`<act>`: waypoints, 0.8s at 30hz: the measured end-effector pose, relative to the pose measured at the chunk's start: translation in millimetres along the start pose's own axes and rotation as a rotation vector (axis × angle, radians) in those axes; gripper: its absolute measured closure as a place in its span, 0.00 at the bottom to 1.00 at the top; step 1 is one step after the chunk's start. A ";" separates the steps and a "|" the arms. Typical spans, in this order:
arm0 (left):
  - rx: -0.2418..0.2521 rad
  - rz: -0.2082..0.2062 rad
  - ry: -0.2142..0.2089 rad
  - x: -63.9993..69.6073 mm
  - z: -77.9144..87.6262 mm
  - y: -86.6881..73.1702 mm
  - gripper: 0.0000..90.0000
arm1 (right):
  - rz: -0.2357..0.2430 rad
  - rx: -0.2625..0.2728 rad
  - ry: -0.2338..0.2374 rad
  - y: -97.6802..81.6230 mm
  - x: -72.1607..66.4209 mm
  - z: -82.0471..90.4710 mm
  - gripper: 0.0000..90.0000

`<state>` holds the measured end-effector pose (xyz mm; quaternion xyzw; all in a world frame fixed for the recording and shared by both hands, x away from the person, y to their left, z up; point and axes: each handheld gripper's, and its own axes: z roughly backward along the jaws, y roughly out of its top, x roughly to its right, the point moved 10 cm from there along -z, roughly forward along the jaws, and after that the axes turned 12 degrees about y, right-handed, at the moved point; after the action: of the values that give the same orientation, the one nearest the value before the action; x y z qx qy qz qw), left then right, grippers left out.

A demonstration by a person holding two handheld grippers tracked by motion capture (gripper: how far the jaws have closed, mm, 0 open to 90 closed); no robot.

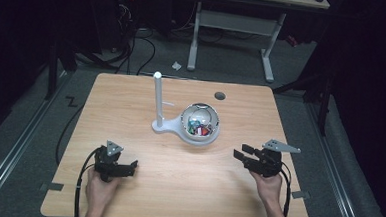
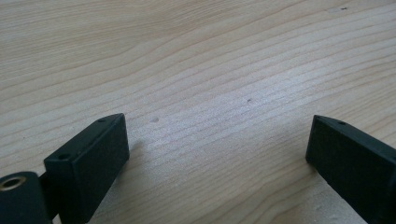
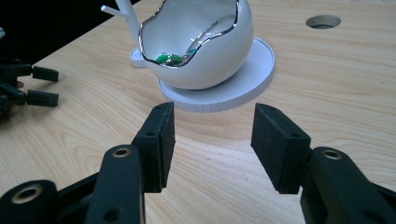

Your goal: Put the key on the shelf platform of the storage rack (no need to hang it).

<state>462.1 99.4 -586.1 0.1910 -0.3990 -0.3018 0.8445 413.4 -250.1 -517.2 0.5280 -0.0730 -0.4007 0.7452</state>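
High view: a white bowl [image 1: 200,123] with a wavy chrome rim sits on a round white base [image 1: 177,128] near the middle of the wooden table [image 1: 131,100], with a slim white post [image 1: 158,100] rising from the base's left end. Small coloured pieces [image 1: 199,129] lie inside the bowl — what they are is too small to tell.

The left gripper [image 1: 128,166] rests low at the near left, well apart from the bowl; in the left gripper view its 2 jaws stand wide apart over bare wood, nothing between them. The right gripper [image 1: 243,152] hangs at the near right, aimed toward the bowl. In the right gripper view its jaws are partly apart and empty, the bowl [image 3: 201,46] near but not touched.

The bowl looks like glazed ceramic or hard plastic — stiff, smooth, probably slippery and breakable. Its curved wall offers poor purchase; I would judge the thin rim, pinched inside and out, the safer hold, or the flat base edge [image 3: 252,79]. The post looks slender and could snap under side load.
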 end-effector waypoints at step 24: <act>0.000 0.001 0.001 0.0 0.0 0.0 0.07 | -0.020 -0.073 -0.063 -28.8 16.4 -26.7 0.54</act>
<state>462.1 99.4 -586.1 0.1908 -0.3988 -0.3013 0.8448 423.5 -245.2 -558.3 0.4885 -0.0765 -0.4269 0.7571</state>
